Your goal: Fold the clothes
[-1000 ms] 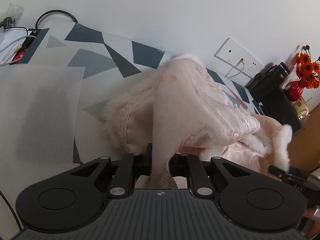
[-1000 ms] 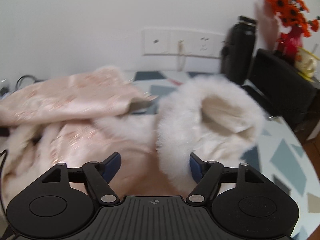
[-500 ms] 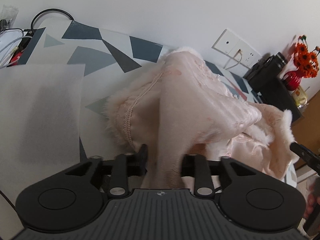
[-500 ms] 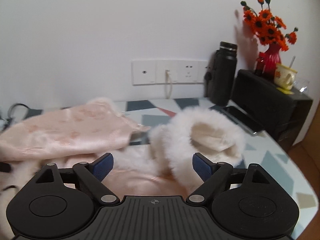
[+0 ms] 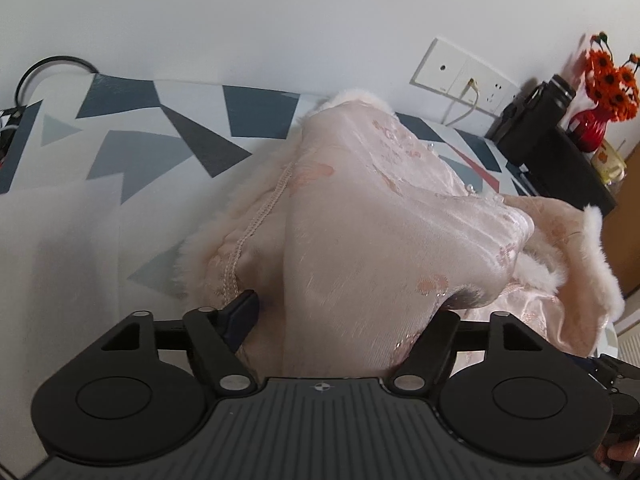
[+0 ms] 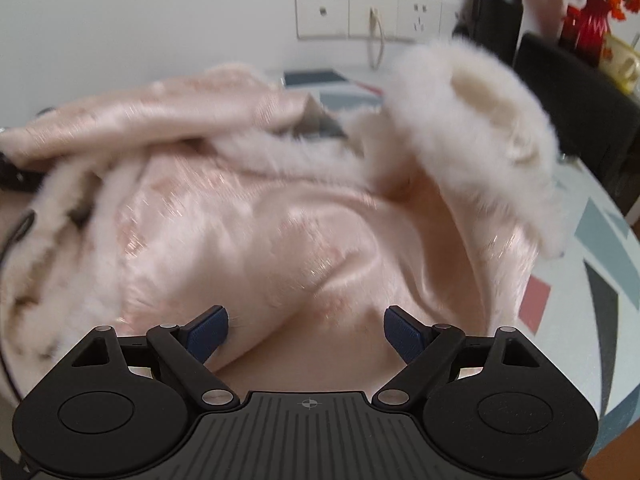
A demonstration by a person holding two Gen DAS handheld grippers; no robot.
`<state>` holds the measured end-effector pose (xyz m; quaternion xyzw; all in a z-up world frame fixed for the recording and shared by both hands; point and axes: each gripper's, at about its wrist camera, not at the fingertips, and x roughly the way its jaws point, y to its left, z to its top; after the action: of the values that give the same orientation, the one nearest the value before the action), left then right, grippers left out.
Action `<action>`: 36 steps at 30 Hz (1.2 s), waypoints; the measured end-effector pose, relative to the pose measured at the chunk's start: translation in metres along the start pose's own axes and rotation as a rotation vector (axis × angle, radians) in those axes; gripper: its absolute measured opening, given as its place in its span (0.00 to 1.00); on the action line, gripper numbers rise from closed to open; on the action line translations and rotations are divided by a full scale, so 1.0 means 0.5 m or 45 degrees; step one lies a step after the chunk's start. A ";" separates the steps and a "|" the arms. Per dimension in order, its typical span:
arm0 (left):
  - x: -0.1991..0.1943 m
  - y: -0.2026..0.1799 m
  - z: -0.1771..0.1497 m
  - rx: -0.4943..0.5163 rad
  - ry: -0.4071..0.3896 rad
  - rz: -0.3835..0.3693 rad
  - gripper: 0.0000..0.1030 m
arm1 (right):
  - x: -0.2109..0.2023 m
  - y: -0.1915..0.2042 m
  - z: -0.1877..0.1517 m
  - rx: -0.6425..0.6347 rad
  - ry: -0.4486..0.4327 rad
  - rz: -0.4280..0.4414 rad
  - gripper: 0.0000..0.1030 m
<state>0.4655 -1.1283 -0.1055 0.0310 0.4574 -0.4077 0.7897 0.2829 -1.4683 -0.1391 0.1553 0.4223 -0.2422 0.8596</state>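
Note:
A pale pink satin jacket (image 5: 380, 208) with white fur trim lies bunched on the patterned table (image 5: 160, 152). My left gripper (image 5: 348, 304) has its jaws opening. A raised fold of the satin runs between them, and the pads no longer pinch it; the right finger is hidden behind the cloth. In the right wrist view the jacket (image 6: 280, 220) fills the frame, blurred, with a fluffy fur-edged part (image 6: 472, 112) raised at the upper right. My right gripper (image 6: 306, 322) hovers close over the satin, jaws wide and closing slightly, with cloth below them and nothing pinched.
Wall sockets (image 5: 460, 76) with a plugged cable sit behind the table. At the back right stand a black flask (image 5: 536, 116), a black box (image 5: 568, 168) and a red vase of orange flowers (image 5: 588, 128). A white sheet (image 5: 60, 260) covers the table's left. A cable (image 5: 52, 62) loops at the far left.
The left jaws, shut on the satin fold a second ago, have spread wide and let it go. The right gripper has dropped closer to the jacket, and the fur part now sits further right.

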 end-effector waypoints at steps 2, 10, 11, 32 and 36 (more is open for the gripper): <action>0.010 -0.006 0.006 0.019 0.009 0.010 0.74 | 0.012 -0.004 -0.004 0.015 0.021 0.010 0.79; 0.040 -0.023 0.015 0.042 0.022 0.038 0.80 | 0.030 -0.006 0.001 -0.045 0.017 0.034 0.76; 0.041 -0.023 0.013 0.038 0.022 0.038 0.79 | 0.031 -0.009 0.003 -0.054 0.010 0.036 0.69; -0.024 -0.085 -0.088 -0.049 0.082 -0.017 0.16 | 0.082 -0.197 0.105 0.038 0.031 0.042 0.00; -0.028 -0.121 -0.119 -0.034 0.125 -0.043 0.16 | 0.107 -0.226 0.138 0.014 0.019 0.040 0.00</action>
<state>0.3798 -1.1349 -0.1102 0.0326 0.5016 -0.4129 0.7595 0.2940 -1.6101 -0.1480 0.1686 0.4249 -0.2299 0.8592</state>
